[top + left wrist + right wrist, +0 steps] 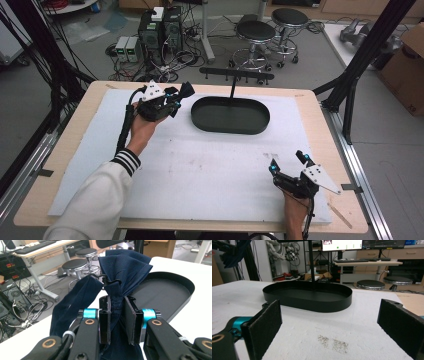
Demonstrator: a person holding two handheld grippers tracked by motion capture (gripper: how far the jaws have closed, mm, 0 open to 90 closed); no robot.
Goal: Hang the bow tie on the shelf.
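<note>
My left gripper (178,96) is held above the table's far left, and its jaws (117,320) are shut on a bunched dark blue cloth (122,272) that fans out beyond the pads. A small black clip or hook (106,280) sits on the cloth just past the pads. In the high view the cloth (187,90) shows as a dark tuft at the gripper's tip, left of the black oval tray (230,115). My right gripper (289,162) rests near the table's front right, open, with nothing between its pads (265,322).
A black stand with a crossbar (236,75) rises from the tray's back. The table is covered by a white mat (210,170) with a faint dark smudge (333,342) ahead of the right gripper. Stools (256,32) and computer boxes (160,30) stand on the floor beyond the table.
</note>
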